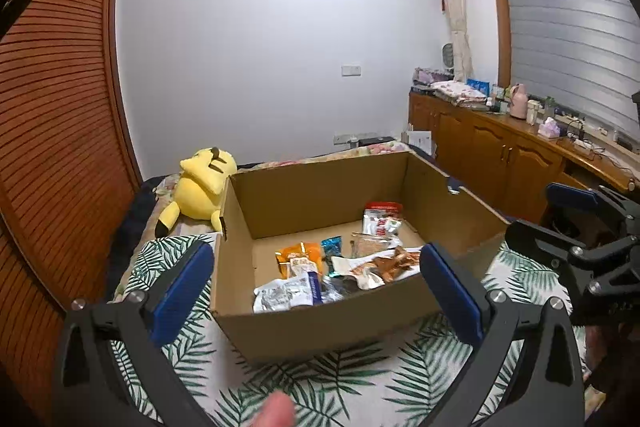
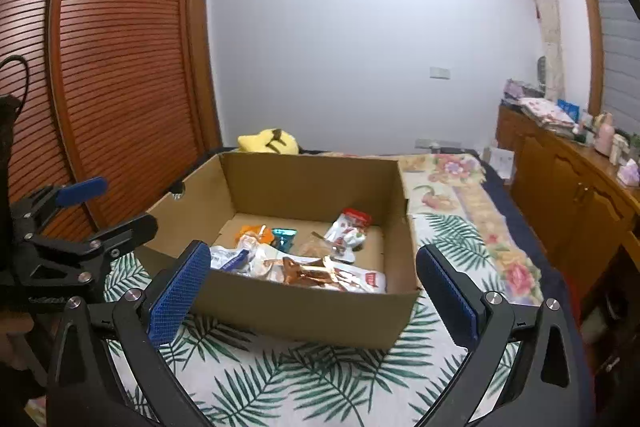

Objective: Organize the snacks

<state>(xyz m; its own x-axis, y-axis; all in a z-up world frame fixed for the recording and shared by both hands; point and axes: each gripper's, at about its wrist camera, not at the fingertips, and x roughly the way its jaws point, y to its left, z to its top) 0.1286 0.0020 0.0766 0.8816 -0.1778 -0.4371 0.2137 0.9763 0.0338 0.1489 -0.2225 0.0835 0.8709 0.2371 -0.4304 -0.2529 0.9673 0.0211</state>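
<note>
An open cardboard box [image 1: 280, 331] [image 2: 304, 311] stands on a bed with a leaf-print cover. Several snack packets lie inside it: a red-and-white pouch [image 1: 380, 219] [image 2: 350, 227], an orange packet [image 1: 298, 255] [image 2: 252, 233], a teal packet [image 1: 332, 247] [image 2: 284, 237], a silver-blue bag [image 1: 286, 293] [image 2: 228, 259] and a copper foil bag [image 1: 394, 263] [image 2: 308, 273]. My left gripper [image 1: 316, 291] is open and empty, held in front of the box. My right gripper [image 2: 312, 291] is open and empty, also in front of the box. Each gripper shows in the other's view, the right one [image 1: 576, 227] and the left one [image 2: 80, 219].
A yellow plush toy [image 1: 200, 187] [image 2: 268, 143] lies behind the box. A louvred wooden wardrobe [image 1: 52, 131] [image 2: 120, 75] stands on the left. A wooden cabinet [image 1: 500, 155] [image 2: 572, 195] with clutter on top runs along the right. The leaf-print cover [image 1: 340, 379] [image 2: 300, 379] spreads in front of the box.
</note>
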